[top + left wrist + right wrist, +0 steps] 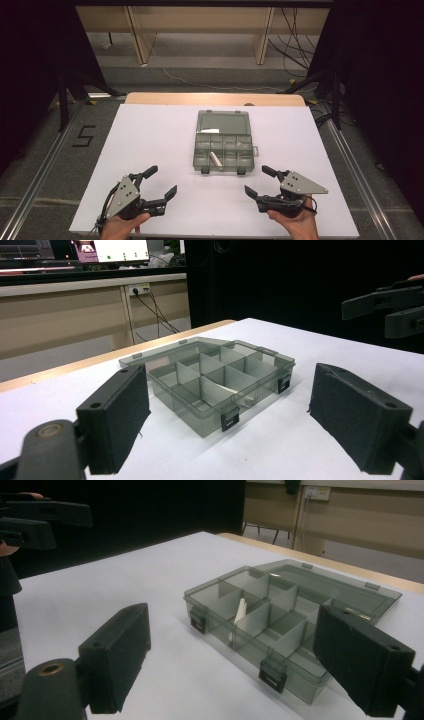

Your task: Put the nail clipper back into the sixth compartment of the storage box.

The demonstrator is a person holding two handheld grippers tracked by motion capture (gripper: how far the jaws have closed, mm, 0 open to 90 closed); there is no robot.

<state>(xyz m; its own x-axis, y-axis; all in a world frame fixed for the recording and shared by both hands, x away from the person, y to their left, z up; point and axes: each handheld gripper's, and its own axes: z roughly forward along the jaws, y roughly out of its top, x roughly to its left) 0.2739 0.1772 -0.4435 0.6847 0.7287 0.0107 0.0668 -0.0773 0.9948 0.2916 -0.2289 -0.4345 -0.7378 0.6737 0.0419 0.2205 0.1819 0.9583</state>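
High view, box: grey see-through compartment box (223, 148), lid open, toward the far edge at mid-width of the white surface (150, 150); small white piece (217, 159) in a near compartment.
High view, grippers: left gripper (161, 182) and right gripper (257, 181) near the front edge, jaws spread wide, empty, apart from the box.
Left gripper view: box (210, 382) ahead between the jaws; 2 black latches (229, 418) on the near wall.
Right gripper view: box (280, 625) ahead, white piece (240, 611) leaning on a divider.
Handling: probably light, stiff, slippery plastic; best taken by a side wall or the lid edge.
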